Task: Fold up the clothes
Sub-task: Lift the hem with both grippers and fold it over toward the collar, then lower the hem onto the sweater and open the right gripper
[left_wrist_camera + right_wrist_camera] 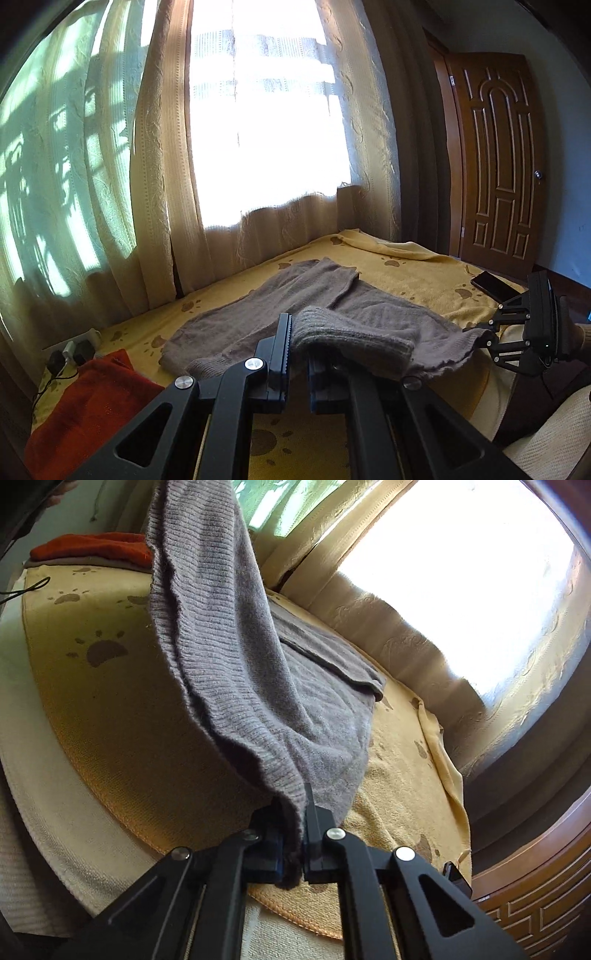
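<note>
**Near Hem Held at Two Points, Sweater Body Lying Away Toward the Curtains**

1. Governing relation. The grey sweater (280,317) lies flat on the bed with its long axis running away from me toward the curtains (155,206). Its near edge is lifted off the blanket; the rest rests flat ahead of both jaws. I judge the coming move to be a carry of this edge forward over the body, so both hands must travel along that axis together.

2. My left gripper (297,354) has its jaws nearly together, clamped on the ribbed band of the sweater, which drapes over the right finger.

3. My right gripper (293,849) has its jaws narrow, pinching a fold of the hem. In its own view the knit rises steeply away from the pads. It sits at the sweater's opposite near corner.

4. Surface. A yellow blanket (413,269) with brown paw prints covers the bed; expect friction drag on the knit.

5. Room. A red garment (88,406) lies left, a phone (495,286) right, a wooden door (498,155) beyond.
</note>
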A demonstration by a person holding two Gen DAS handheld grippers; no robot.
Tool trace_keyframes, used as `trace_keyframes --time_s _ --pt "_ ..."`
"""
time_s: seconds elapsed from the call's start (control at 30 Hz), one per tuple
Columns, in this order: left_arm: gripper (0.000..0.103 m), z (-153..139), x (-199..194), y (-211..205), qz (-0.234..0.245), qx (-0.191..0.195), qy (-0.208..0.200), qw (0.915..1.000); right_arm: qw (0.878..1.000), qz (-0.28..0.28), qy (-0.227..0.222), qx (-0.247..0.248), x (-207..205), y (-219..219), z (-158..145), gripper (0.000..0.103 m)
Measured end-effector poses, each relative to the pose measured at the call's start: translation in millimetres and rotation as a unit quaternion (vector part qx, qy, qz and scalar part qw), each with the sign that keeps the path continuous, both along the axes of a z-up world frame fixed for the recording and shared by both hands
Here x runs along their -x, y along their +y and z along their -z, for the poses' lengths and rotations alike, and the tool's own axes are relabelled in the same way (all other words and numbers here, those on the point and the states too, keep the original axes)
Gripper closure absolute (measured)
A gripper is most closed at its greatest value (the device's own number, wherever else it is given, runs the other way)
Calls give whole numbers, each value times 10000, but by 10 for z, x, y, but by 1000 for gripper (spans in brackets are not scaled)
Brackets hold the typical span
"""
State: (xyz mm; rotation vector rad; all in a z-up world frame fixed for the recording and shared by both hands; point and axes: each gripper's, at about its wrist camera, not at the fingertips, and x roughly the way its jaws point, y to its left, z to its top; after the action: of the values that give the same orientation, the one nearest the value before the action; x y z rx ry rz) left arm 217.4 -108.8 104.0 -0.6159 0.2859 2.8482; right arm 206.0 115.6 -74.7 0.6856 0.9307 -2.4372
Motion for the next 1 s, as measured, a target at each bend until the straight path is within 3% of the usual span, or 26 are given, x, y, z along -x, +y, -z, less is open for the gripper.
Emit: trace_keyframes --time_s 0.17,0.3,0.6,0.8,0.9,1.0 --pt "95 -44 62 -155 -186 -165 54 9997 9973 238 371 594 254 100 -464 96" --pt "95 -74 205 -350 -368 -474 48 9982 9932 244 829 782 589 36 -867 96" --pt "95 4 954 -1025 -1101 -1242 -336 9856 9844 351 1284 1150 1831 -462 -1449 96" --pt "95 245 1658 -1421 -1550 -1492 -737 9738 9884 467 995 1045 2763 -1001 -1316 96" --pt "95 456 2025 -1587 -1789 -1581 -1067 9652 9916 592 681 921 3233 -1235 -1110 96" --pt "95 744 2369 -1739 -2144 -1595 -1507 9518 9932 758 48 886 3693 -1364 -812 95"
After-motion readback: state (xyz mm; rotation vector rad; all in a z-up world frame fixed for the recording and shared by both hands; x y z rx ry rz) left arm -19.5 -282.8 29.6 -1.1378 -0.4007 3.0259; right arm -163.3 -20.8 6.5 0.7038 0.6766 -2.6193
